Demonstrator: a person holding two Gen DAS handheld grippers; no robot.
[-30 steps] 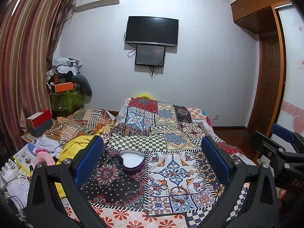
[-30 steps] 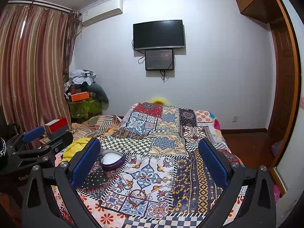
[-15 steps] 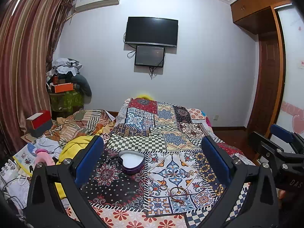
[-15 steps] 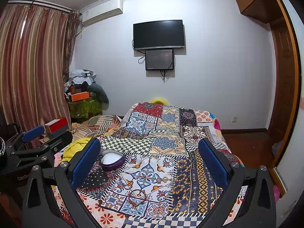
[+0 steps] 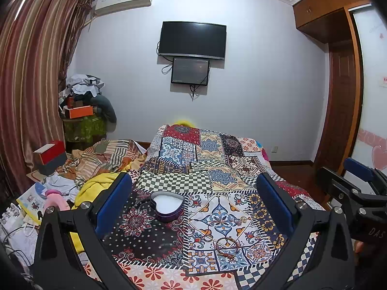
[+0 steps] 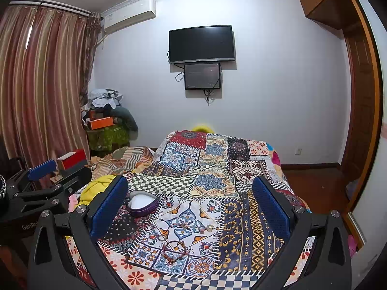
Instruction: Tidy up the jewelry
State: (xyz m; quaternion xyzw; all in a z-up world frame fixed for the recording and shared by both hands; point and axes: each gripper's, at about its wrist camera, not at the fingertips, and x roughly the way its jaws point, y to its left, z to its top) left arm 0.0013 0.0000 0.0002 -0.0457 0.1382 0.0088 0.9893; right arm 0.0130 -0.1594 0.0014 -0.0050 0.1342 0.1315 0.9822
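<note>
Left gripper (image 5: 193,200) and right gripper (image 6: 189,200) both hang wide and empty above the patchwork quilt (image 6: 244,217), framing essentially unchanged over the last second, so no pickup has begun. Heart-shaped purple box (image 5: 167,205) sits lidless, white-lined, centre-left of frame. Reddish beaded bracelet (image 5: 226,244) lies lower centre, small rings (image 5: 240,221) just above it, all apart from the box.

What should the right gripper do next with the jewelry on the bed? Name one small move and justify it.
Probably lower the right gripper toward the beaded bracelet. Its jaws are wide open and empty, the bracelet lies loose on the quilt nearest it, and the open heart-shaped box waits empty beyond.
</note>
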